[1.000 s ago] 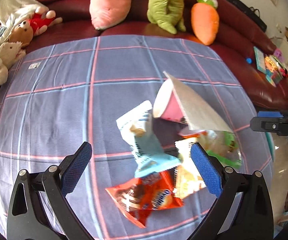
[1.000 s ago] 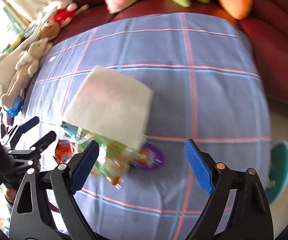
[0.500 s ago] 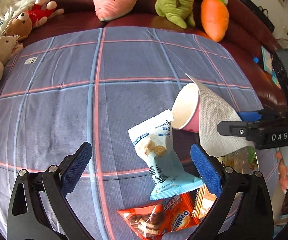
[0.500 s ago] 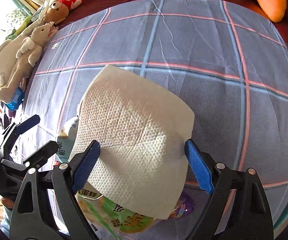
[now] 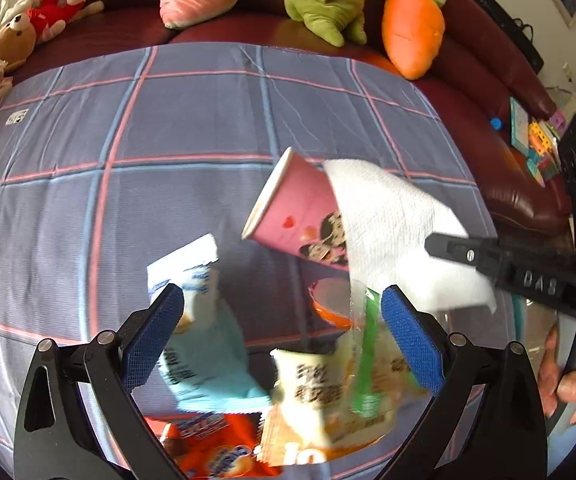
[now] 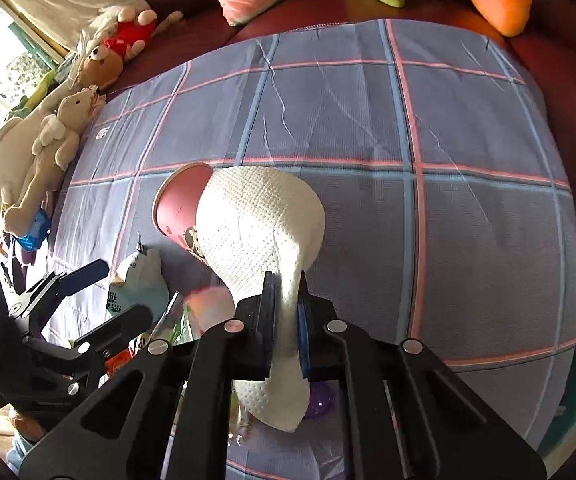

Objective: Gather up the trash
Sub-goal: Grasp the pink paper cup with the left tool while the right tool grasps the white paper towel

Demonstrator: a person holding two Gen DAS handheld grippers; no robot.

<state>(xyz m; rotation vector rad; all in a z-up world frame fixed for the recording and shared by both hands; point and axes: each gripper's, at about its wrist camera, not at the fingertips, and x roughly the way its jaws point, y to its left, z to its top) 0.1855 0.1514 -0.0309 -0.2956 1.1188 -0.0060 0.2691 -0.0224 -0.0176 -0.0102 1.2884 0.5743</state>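
step: pick-up | R gripper (image 6: 286, 312) clamped on tissue (image 6: 263, 220); L gripper (image 5: 283, 320) jaws apart over wrappers (image 5: 207, 352) | next: lift tissue clear of cup (image 5: 296, 212)

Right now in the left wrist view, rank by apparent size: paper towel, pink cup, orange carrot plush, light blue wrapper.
1. paper towel
2. pink cup and light blue wrapper: look alike, the wrapper nearer and partly hidden
3. orange carrot plush: smallest, though farthest off
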